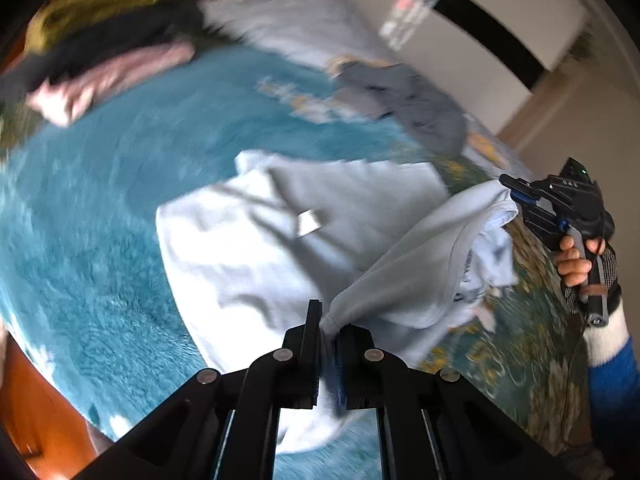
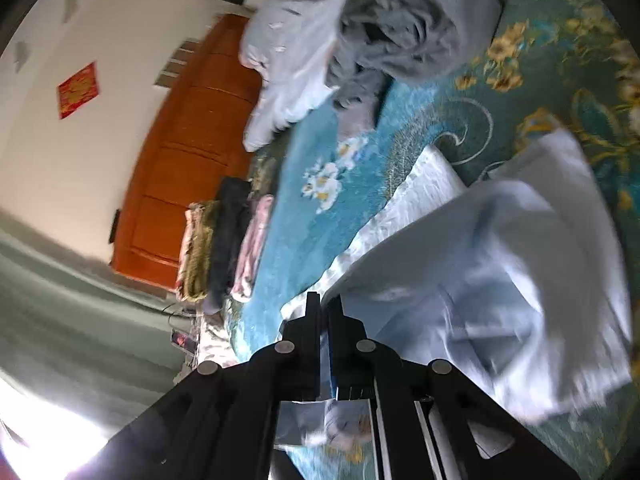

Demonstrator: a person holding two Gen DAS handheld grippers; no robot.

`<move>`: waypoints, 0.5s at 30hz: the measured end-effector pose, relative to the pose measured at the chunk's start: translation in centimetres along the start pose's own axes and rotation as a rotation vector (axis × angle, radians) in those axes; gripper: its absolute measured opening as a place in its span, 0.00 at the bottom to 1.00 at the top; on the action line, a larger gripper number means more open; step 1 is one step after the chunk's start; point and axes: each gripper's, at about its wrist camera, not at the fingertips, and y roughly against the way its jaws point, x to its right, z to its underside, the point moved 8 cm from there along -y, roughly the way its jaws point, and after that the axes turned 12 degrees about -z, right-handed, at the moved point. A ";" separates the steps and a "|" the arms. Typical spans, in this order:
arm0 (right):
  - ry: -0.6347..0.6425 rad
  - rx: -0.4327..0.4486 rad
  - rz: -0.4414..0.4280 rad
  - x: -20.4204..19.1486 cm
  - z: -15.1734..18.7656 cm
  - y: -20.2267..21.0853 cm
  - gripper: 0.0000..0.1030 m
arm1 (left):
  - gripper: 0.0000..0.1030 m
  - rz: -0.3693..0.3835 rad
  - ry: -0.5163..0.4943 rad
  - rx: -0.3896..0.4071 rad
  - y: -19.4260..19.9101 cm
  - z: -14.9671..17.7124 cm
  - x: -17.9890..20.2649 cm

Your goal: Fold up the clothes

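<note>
Left jaws: left gripper [image 1: 329,326] pinched on an edge of the pale blue garment [image 1: 280,240].
Right jaws: right gripper [image 2: 325,308] clamped on another edge of that cloth, seen also from the left wrist.
Garment: partly lifted between the two grippers, the rest spread on the teal blanket [image 1: 100,208].
Folded stack [image 2: 224,244]: olive, dark and pink pieces at the blanket's edge.
Grey clothes [image 2: 404,24]: heaped, well apart.
Door [image 2: 188,148]: orange wood.

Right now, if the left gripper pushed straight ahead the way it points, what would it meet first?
The pale blue garment it is already shut on: the left gripper pinches a raised fold, and the rest lies spread on the teal blanket just ahead. Depth is unclear.
</note>
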 end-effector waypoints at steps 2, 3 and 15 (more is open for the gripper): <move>-0.008 -0.020 0.040 1.0 -0.8 -2.2 0.05 | 0.06 0.018 0.061 -0.031 -1.0 0.3 -0.9; -0.007 -0.024 0.050 1.3 -1.2 -3.0 0.05 | 0.06 0.030 0.080 -0.041 -1.3 0.3 -1.2; 0.236 -0.074 0.188 -1.1 -3.9 -3.3 0.45 | 0.09 0.102 0.173 -0.094 -3.1 0.9 -2.0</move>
